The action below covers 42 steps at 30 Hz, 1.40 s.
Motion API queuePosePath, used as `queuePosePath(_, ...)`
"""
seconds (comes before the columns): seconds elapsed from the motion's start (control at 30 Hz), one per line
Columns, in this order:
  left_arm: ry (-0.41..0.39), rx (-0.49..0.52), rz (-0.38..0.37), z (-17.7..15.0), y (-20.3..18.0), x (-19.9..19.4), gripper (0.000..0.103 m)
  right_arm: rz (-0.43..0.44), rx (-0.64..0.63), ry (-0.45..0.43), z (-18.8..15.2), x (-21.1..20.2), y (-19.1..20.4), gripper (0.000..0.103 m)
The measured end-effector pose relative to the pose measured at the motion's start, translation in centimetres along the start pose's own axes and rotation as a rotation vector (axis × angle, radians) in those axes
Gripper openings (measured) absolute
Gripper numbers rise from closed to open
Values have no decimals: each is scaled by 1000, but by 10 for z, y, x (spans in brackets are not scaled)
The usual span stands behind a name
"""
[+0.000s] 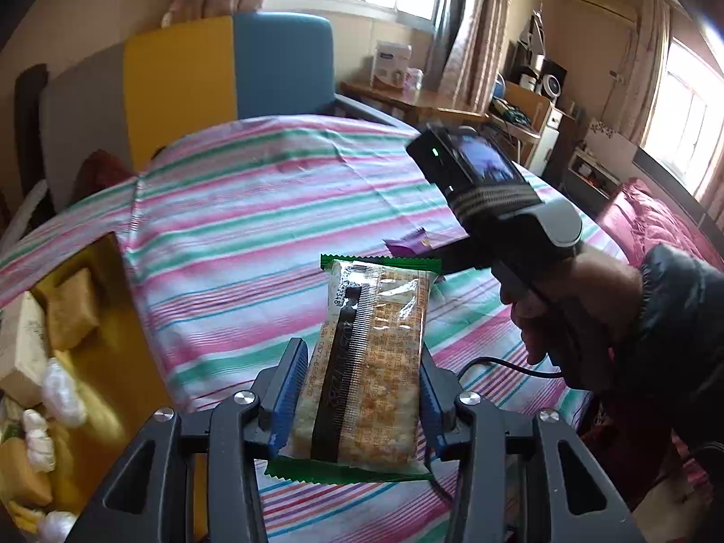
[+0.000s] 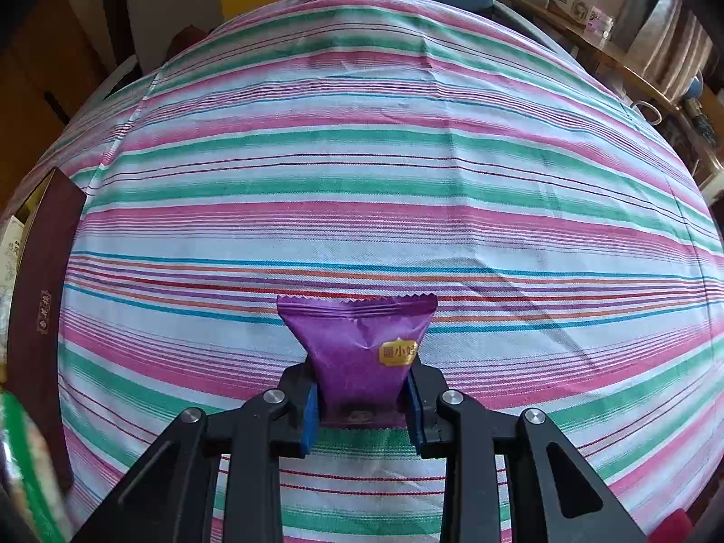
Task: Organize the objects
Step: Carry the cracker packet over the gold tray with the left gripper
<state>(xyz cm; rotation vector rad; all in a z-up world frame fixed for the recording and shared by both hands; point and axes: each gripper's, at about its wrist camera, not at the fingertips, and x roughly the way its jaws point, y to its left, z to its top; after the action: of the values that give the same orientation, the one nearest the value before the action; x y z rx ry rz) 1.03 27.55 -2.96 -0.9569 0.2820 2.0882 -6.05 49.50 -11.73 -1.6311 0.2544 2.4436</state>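
Green-edged and clear-fronted, a cracker packet [image 1: 369,362] is clamped lengthwise between the blue pads of the left gripper [image 1: 362,389], held above the striped bedsheet [image 1: 235,226]. A purple snack pouch [image 2: 359,353] is pinched at its lower half by the right gripper [image 2: 362,402], also off the sheet. Both items are judged to be mid-carry. An open gold-lined box [image 1: 97,362], already holding wrapped snacks, lies to the left; a leftward carry and release over it is probably called for next.
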Motion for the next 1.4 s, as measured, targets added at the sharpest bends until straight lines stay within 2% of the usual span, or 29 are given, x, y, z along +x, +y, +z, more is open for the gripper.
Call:
queuePosePath(0.2,-31,-43,76,-7,22,-27,46,-5,-13,-16,-2,-1,-3,32)
queuePosePath(0.4,-46,-99,120,-17,46,-46,46,-31,-44,-23,-4,2,0,32)
queuePosePath(1.0,-15,-248,136,-44,93,-56,46,-63,-87,-43,-2,4,6,32)
queuePosePath(1.17,-42,-338,131,-47,122,-72,46,-74,-103,-47,-4,3,9,32)
queuePosePath(1.33,-81,-509,131,-62,175,-102,46,-85,-119,-49,-4,2,11,32)
queuePosePath(1.4,-79,-545,147,-73,188,-110,45,-89,-127,-49,-4,2,12,32)
